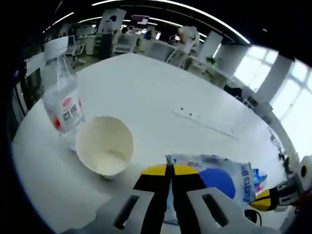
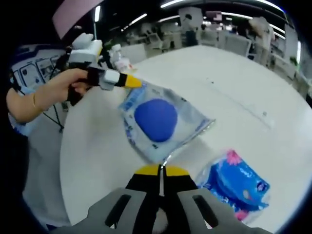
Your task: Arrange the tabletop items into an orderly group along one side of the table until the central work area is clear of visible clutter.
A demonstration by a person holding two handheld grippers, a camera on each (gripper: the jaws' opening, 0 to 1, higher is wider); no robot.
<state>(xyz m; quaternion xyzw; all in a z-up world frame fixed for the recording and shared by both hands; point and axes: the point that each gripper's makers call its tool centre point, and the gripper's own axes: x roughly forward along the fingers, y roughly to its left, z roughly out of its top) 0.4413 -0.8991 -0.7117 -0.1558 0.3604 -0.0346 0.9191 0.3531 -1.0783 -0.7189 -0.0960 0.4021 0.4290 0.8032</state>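
Left gripper [image 1: 170, 171], yellow-tipped jaws pressed together, pinching the near edge of the clear packet [image 1: 214, 178] with the big blue circle. Blue lettering along the packet's side, too warped to read for sure. Right gripper [image 2: 160, 170] likewise clamped tight on the opposite corner of that same packet [image 2: 161, 122], stretched between the two and lifted off the white bench [image 2: 234, 92]. In the right gripper view, left gripper [image 2: 127, 80] coming in from the left, gripped by a hand [image 2: 68, 85], bracelet on the wrist.

Just beside the left gripper, off to its left: white paper cup [image 1: 104, 145], tipped, mouth facing the camera, inside bare. Touching or nearly touching behind it, a clear plastic bottle [image 1: 62, 100], upright, white cap, red-and-white label with a small code square; brand not legible.

On the bench to the right of the right gripper: blue packet [image 2: 234, 183] with pink flower print, lying flat, apart from the held packet. Writing on it unreadable. Further out, a long white strip [image 1: 202, 121] across the bench.
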